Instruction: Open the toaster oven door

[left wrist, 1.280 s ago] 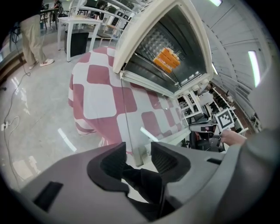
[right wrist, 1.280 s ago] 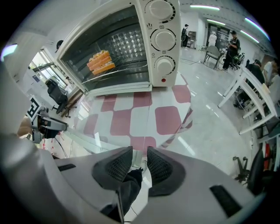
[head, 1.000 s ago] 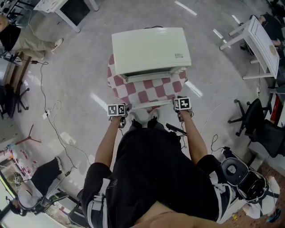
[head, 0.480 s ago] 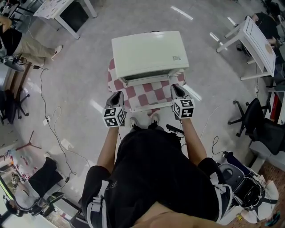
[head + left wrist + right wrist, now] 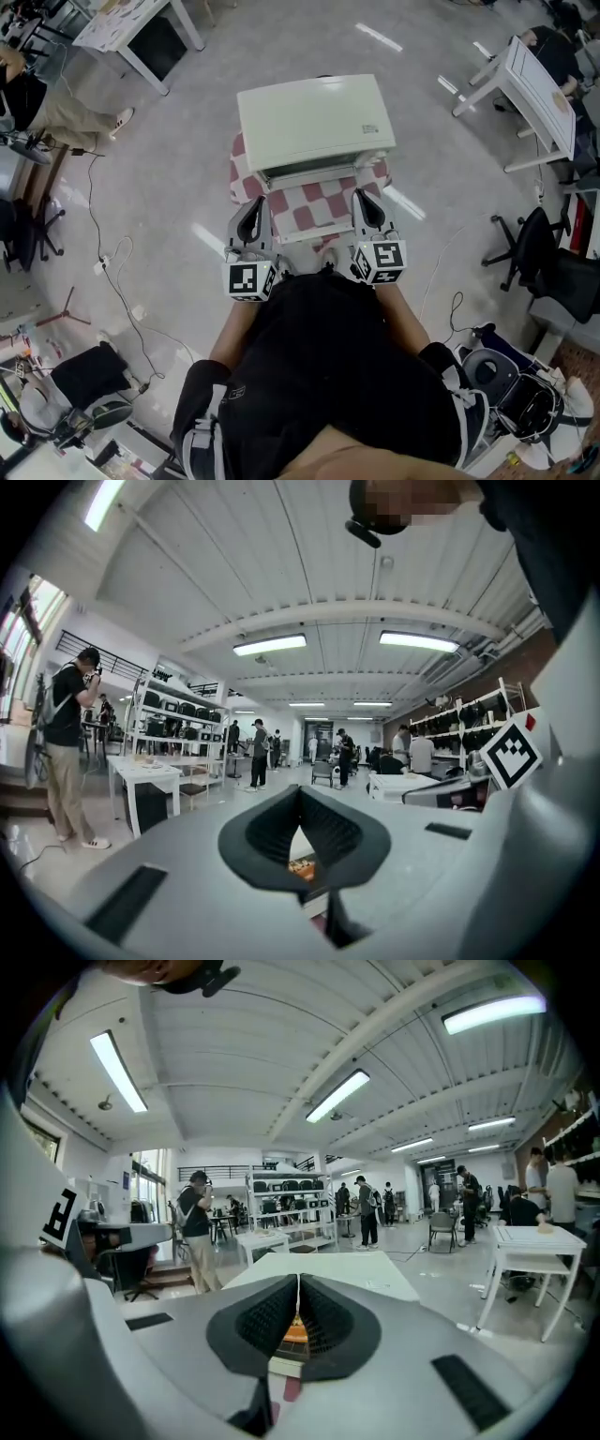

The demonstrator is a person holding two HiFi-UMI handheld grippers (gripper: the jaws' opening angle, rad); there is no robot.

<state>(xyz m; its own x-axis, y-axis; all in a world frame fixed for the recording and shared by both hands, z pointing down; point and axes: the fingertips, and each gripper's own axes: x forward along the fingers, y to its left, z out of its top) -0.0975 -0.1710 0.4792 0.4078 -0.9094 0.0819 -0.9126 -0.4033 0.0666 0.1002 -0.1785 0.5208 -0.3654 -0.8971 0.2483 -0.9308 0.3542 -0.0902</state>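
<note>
A white toaster oven [image 5: 314,112] stands on a small table with a red-and-white checked cloth [image 5: 319,202]. Its door [image 5: 309,173] faces me and is closed. Both grippers hover over the table's front edge, short of the oven and apart from it. My left gripper [image 5: 251,208] points at the oven's left front, my right gripper [image 5: 366,199] at its right front. In the left gripper view the dark pads [image 5: 267,832] meet at the tip with nothing between them. The right gripper view shows the same: pads [image 5: 323,1321] together, the oven's white top [image 5: 375,1283] just beyond.
White desks stand at the far left [image 5: 131,19] and far right [image 5: 539,84]. Office chairs [image 5: 553,267] sit to the right, and cables [image 5: 112,272] trail over the floor on the left. Several people stand or sit around the hall.
Both grippers have come up from beside my legs and swung forward over the table's front edge. Their jaws now point at the oven and their marker cubes sit nearer my body.
</note>
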